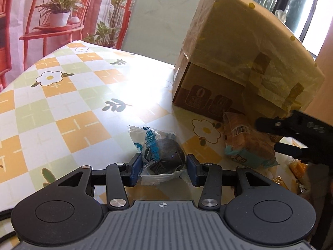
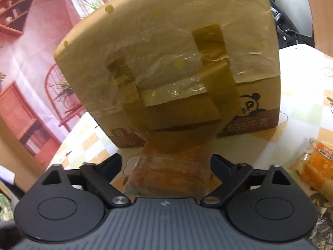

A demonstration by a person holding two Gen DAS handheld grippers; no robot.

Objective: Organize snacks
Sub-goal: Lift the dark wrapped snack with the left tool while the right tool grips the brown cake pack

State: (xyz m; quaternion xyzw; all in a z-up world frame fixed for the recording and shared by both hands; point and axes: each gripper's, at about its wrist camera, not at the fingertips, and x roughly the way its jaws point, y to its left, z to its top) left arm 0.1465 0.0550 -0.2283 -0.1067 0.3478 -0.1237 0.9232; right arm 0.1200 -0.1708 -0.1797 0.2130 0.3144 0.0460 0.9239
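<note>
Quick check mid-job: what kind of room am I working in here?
Probably a home dining area: a flower-check tablecloth, a chair back behind the table, and wrapped snacks beside a taped cardboard box.

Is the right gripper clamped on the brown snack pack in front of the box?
No. The right gripper stands wide open, its fingers clear of both sides of the brown snack pack lying before the cardboard box.

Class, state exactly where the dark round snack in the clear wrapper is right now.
In the left wrist view the dark round snack sits low at centre, between the left gripper fingers, left of the brown bread packet.
</note>
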